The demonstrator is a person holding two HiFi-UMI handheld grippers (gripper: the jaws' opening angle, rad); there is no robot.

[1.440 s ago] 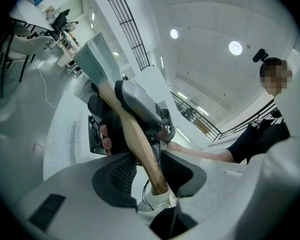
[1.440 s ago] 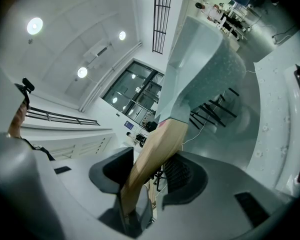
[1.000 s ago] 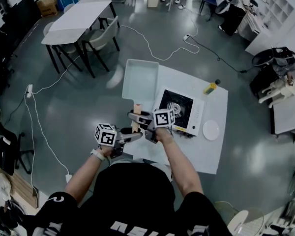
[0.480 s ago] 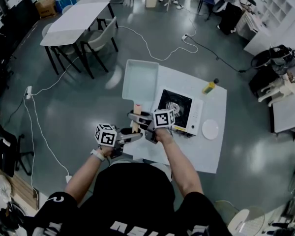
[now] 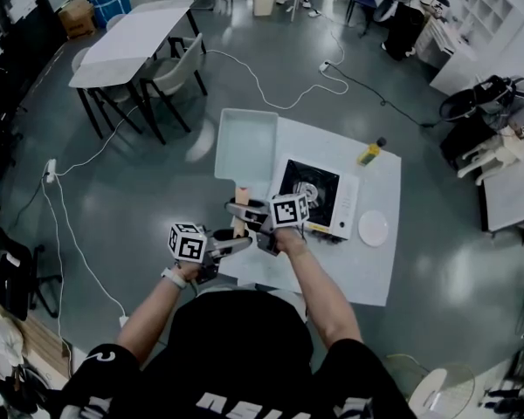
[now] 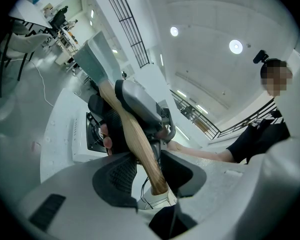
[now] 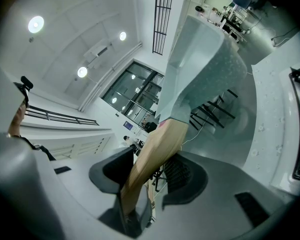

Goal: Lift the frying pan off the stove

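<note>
I have my 2 grippers on the wooden handle (image 5: pixel 243 194) of the square frying pan (image 5: pixel 247 142): the left gripper (image 6: pixel 145 170) is clamped on its near end, and the right gripper (image 7: pixel 149 176) is clamped on it closer to the pan. The pan is clear of the burner, just left of the stove (image 5: pixel 319 190), at the left edge of the white table (image 5: pixel 367 269)

- The left gripper (image 5: pixel 238 241) sits near and to the left, with its jaws pressed on both sides of the handle (image 5: pixel 241 223) at its near end.
- The right gripper (image 5: pixel 237 208) lies just beyond it, jaws clamped on the same handle farther up and pointing left.
- The left arm (image 5: pixel 148 308) and right arm (image 5: pixel 319 291) both reach forward, and the right reaches farther.
</note>
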